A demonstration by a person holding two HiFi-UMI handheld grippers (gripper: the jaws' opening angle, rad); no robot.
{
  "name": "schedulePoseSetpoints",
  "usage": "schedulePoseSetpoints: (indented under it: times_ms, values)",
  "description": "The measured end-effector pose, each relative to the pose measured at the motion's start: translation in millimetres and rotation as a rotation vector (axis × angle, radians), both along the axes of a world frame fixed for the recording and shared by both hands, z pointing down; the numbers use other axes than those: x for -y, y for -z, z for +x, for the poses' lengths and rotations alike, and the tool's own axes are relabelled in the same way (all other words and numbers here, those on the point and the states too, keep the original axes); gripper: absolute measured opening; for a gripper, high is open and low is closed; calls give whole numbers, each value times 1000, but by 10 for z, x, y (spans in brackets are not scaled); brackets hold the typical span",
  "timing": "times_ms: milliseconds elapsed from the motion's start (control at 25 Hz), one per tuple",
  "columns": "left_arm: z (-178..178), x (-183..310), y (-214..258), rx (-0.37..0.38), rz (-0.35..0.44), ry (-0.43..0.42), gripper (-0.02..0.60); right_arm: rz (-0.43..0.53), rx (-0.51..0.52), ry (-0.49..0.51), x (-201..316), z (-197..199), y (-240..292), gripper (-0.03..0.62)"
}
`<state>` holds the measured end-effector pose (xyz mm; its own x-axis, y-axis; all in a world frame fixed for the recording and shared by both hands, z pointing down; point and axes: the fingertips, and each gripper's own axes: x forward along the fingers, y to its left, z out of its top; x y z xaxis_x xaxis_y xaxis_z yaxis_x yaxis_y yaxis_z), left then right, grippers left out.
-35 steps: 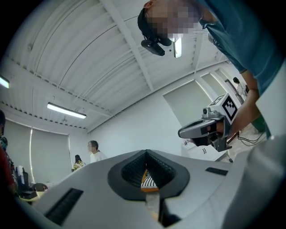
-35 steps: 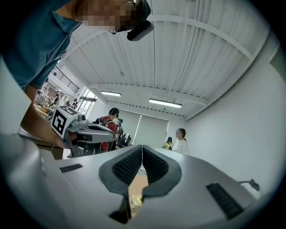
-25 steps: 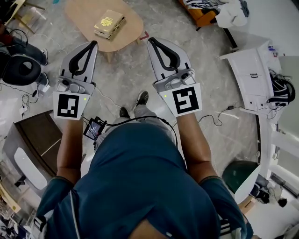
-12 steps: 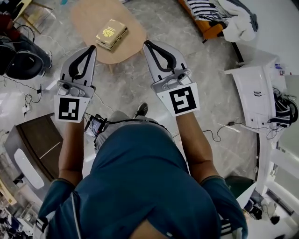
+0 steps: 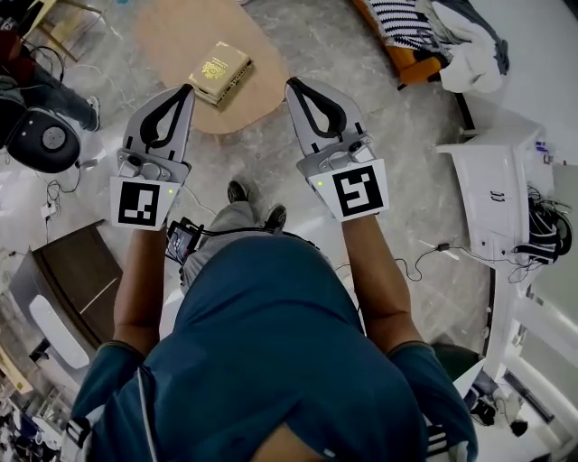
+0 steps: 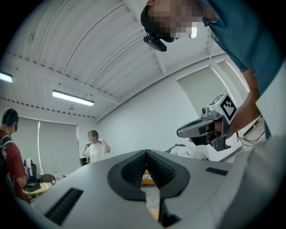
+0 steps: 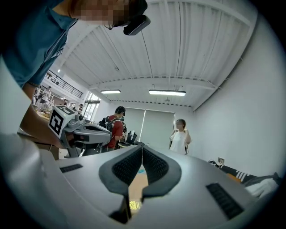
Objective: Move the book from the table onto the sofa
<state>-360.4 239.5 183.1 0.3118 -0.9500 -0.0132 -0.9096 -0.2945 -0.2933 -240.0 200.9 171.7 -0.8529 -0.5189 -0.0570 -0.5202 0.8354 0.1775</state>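
we are closing in on the book (image 5: 219, 70), which lies flat on the low oval wooden table (image 5: 172, 41), toward its right near edge and just beyond our two tools. the left gripper (image 5: 184, 88) and the right gripper (image 5: 294, 85) both have their jaws pressed together with nothing between them, held level and side by side, the book between and ahead of them. to do this well, we judge the jaws must spread before they reach the table, then come in low at the book's near edge so one pad slides under the cover; a flat book gives little to bite on, so nudging it to overhang the rim may help, or pinching it from both ends. the orange sofa (image 5: 408, 63) stands far right, and a striped cloth (image 5: 397, 13) and a white garment (image 5: 474, 41) already cover much of its seat, so free room there looks scarce. cables (image 5: 424, 248) trail across the floor on the right, a trip risk on the walk over. a person in a white top (image 7: 180, 136) stands well off.
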Motion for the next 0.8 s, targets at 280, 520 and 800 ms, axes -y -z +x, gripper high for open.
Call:
schedulePoseSetpoints:
  times_ms: [280, 520, 800]
  values:
    - [-577, 591, -24, -39, 7, -16, 4, 53, -54, -10, 560, -533, -45, 15]
    - [-895, 869, -137, -64, -3, -7, 4, 29, -68, 1, 890, -882, -146, 15]
    - [-1101, 1194, -262, -73, -26, 72, 5, 5, -81, 73, 1313, -1105, -294, 15]
